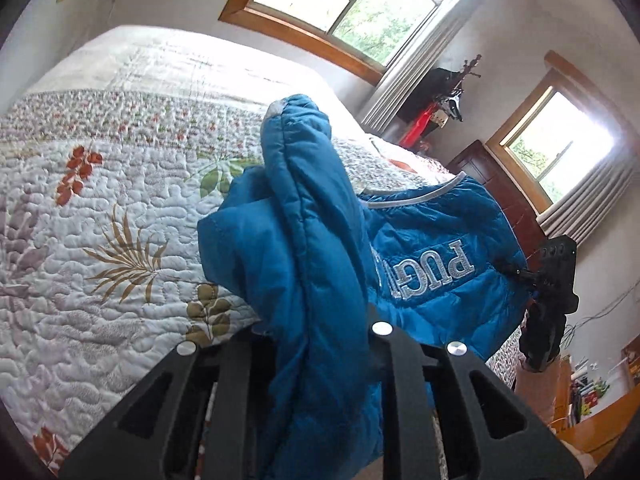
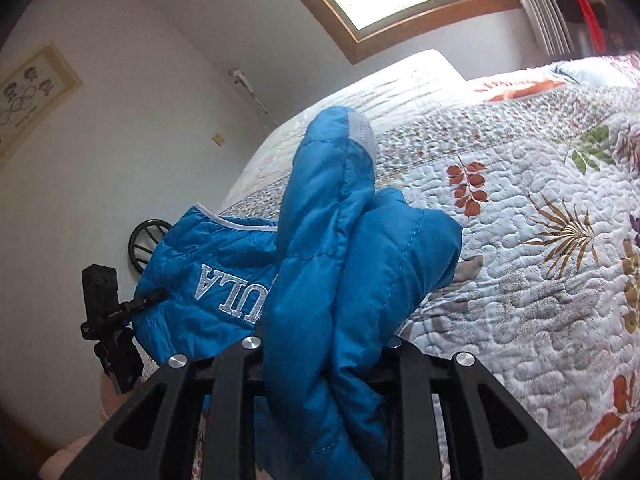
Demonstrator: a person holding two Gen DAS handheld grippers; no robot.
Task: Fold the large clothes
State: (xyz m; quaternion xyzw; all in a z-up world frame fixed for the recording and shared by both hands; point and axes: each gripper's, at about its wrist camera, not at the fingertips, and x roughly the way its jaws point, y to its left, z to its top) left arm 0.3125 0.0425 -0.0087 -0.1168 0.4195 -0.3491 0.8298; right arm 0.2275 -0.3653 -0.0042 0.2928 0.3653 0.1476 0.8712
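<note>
A blue quilted jacket with white stitched letters hangs between my two grippers above the bed. My left gripper is shut on a thick bunched fold of it, a sleeve draped over the jaws. My right gripper is shut on the other side of the jacket, with a sleeve rising in front. Each view shows the other gripper: the right one in the left wrist view, the left one in the right wrist view. The fingertips are hidden in the cloth.
The bed under a white quilt with leaf prints fills both views. Two wood-framed windows with curtains, a dark wooden cabinet, a fan by the wall and shelves at the right edge stand around it.
</note>
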